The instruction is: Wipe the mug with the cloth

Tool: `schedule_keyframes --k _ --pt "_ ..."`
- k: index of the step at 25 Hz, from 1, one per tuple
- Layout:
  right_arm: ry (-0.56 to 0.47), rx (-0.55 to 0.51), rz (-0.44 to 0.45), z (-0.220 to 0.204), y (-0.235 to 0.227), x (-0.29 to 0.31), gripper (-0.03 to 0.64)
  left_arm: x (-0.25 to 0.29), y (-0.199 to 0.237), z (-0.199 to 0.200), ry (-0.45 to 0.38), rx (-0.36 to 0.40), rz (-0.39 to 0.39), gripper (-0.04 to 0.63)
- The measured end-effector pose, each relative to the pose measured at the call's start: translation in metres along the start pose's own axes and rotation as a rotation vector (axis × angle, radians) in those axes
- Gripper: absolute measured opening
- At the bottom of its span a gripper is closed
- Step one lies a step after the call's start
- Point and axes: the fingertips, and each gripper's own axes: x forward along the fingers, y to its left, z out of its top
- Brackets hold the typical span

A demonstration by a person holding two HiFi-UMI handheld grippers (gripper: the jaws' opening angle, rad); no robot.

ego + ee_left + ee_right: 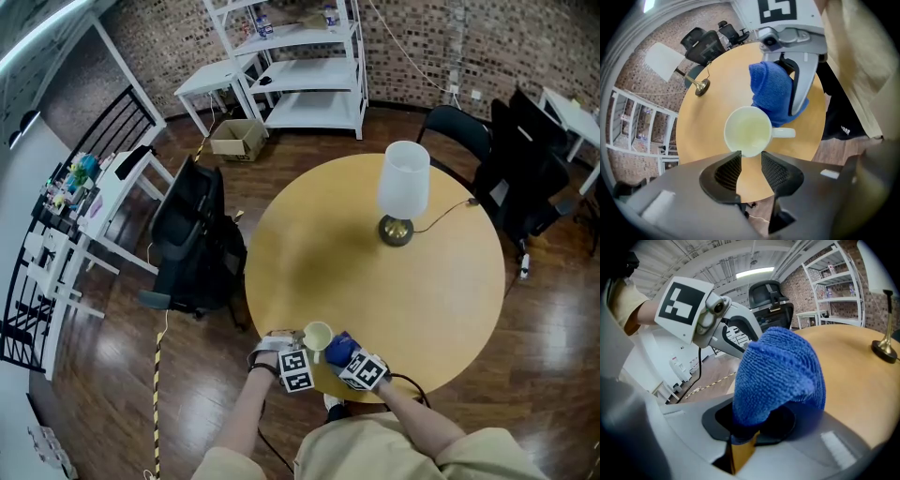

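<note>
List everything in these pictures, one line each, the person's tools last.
table: one, round, yellow-tan, middle of the room.
lamp: one, white shade on a brass base, on the table's far side.
mug: one, cream, empty, at the table's near edge.
cloth: one, blue, bunched up right beside the mug.
office chairs: at least two, black, one left of the table, one behind it at the right.
shelving unit: one, white, at the back of the room.
cardboard box: one, brown, beside the shelving unit.
left tool: one, grey with black pads, tips at the mug's near rim, grip unclear.
right tool: one, grey, shut on the cloth.
</note>
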Motion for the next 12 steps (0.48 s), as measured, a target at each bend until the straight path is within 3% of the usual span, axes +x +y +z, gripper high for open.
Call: schedule_keyframes --k 5,11,12 --pt "0.014 -0.011 0.031 -0.002 0.01 0.003 0.06 -0.002 -0.001 0.009 -0.003 -0.125 0.005 0.12" --pt "0.015 -0.013 0.037 -0.005 0.008 -0.008 0.06 -0.002 0.0 0.011 0.0 -0.162 0.016 0.123" --pt "0.015 -0.02 0.034 -0.006 0.008 -0.012 0.06 -0.004 -0.001 0.011 -0.011 -0.175 0.015 0.151"
